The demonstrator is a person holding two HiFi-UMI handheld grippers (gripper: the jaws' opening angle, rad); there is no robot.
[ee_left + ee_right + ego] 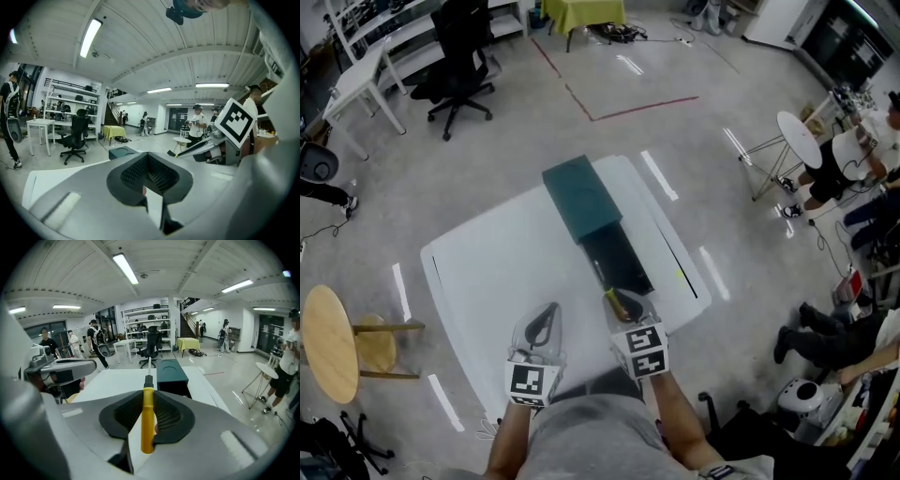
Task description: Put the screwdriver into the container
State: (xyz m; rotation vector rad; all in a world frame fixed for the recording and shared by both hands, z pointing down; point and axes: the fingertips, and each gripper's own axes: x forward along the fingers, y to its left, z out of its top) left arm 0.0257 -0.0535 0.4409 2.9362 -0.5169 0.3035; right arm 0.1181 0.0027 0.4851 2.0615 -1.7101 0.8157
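My right hand-held gripper (pixel 148 398) is clamped on the yellow-handled screwdriver (pixel 147 420), pads pressing the plastic handle from both sides. The steel shaft points forward, away from me. The tool hangs above the near edge of the white surface (pixel 487 272), just short of the dark green rectangular container (pixel 581 199). That container's open black compartment (pixel 617 258) faces me. My left hand-held gripper (pixel 148 161) has its jaws together with nothing between them, and it hovers beside the right one, apart from the box.

I judge the step in hand to be the carry forward and the drop into the opening. To do it well, I should line the shaft up with the long axis of the compartment and bring the tip in low, over the near rim. I should let go only when the whole handle is past that rim.

The handle is smooth and round, so it could roll or pivot in the pads if I tilt sharply. A level, slow approach seems safer.
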